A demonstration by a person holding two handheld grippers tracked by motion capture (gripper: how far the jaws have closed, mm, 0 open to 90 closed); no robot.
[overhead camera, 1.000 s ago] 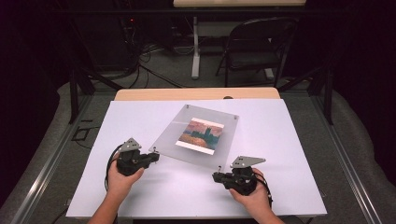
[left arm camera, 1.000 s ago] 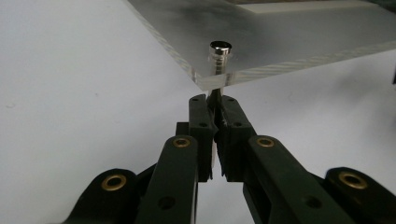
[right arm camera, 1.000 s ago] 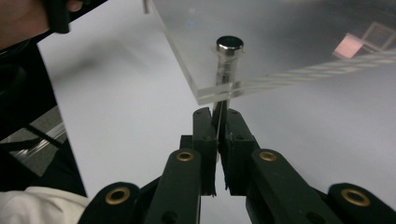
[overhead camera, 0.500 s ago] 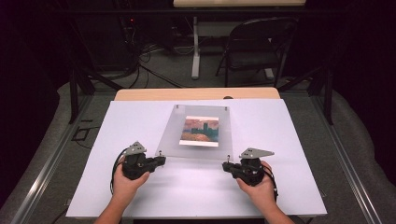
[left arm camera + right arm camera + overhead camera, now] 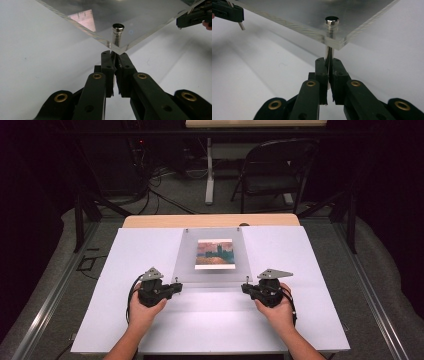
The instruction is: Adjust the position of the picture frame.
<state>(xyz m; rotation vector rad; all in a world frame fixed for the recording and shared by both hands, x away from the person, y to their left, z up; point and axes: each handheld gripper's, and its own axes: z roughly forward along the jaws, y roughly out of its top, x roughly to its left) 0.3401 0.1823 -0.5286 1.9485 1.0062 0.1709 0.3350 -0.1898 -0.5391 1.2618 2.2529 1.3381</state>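
Gripping the frame (image 5: 212,256) by its two near corner posts, both tools are closed down tight. The left tool (image 5: 176,287) has its jaws pinched on the metal post (image 5: 115,37) under the frame's near left corner, as the left gripper view shows; the right tool (image 5: 246,289) is clamped on the matching post (image 5: 329,37) at the near right corner. The frame, a clear acrylic panel with a small picture (image 5: 214,254) in its middle, sits square on the white surface (image 5: 150,245), its far edge close to the back of that surface, its near edge between the two tools.

The main risk, as I judge it, is the grip itself: each post is thin, smooth and round, and held only at its lower part, so a post could roll or slide out between the pads. If one side lets go during a lift, the panel would swing on the other post and drop a corner onto the surface, which could chip the acrylic. Uneven motion is the second risk: one hand rising or pulling ahead of the other would twist the panel and pry at the posts, perhaps loosening them. The far edge may also drag and scuff while the near edge rises, and a steep tilt might shift the picture if the panel holds it only loosely.
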